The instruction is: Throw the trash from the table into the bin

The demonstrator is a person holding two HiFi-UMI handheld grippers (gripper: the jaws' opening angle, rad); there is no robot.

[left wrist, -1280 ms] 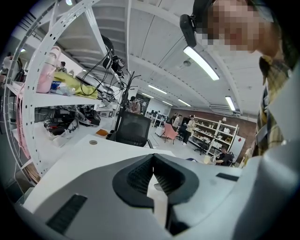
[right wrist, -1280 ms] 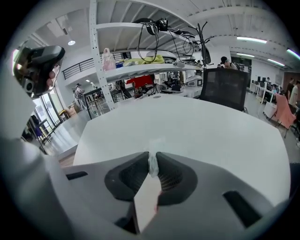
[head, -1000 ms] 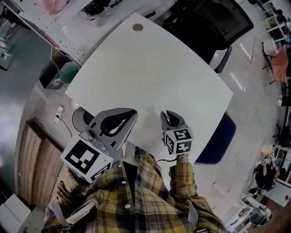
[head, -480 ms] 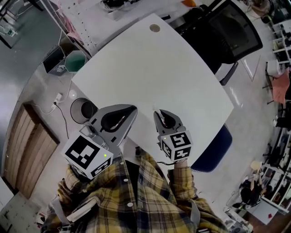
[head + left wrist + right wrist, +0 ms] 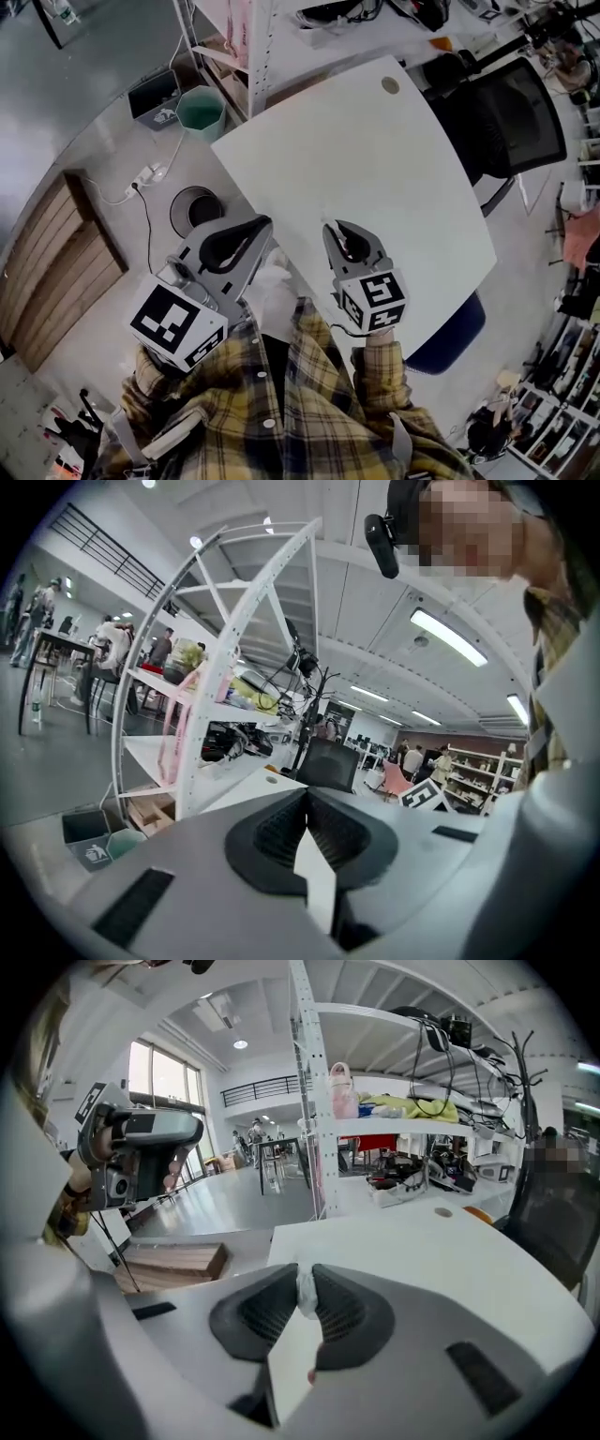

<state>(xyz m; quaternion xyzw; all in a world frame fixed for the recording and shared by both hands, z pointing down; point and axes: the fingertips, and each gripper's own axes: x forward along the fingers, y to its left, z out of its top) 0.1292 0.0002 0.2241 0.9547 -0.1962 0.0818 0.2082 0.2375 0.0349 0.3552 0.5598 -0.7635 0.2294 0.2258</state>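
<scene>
My right gripper (image 5: 337, 228) hangs over the near edge of the white table (image 5: 375, 169), and in the right gripper view it (image 5: 305, 1281) is shut on a small crumpled white scrap of trash (image 5: 306, 1299). My left gripper (image 5: 263, 223) is past the table's left edge, with its tips meeting and nothing seen between them (image 5: 306, 797). A round black bin (image 5: 194, 208) stands on the floor just beyond the left gripper. No other trash shows on the tabletop.
A green bucket (image 5: 201, 110) and a dark box (image 5: 155, 94) stand farther left by a white shelf rack (image 5: 258, 47). A power strip and cable (image 5: 145, 175) lie near the bin, beside a wooden pallet (image 5: 47, 272). A black office chair (image 5: 511, 112) and a blue seat (image 5: 450, 328) flank the table.
Both grippers have swung left towards the table's left edge. The black bin now lies just ahead of the left gripper. The white scrap stays pinched in the right jaws.
</scene>
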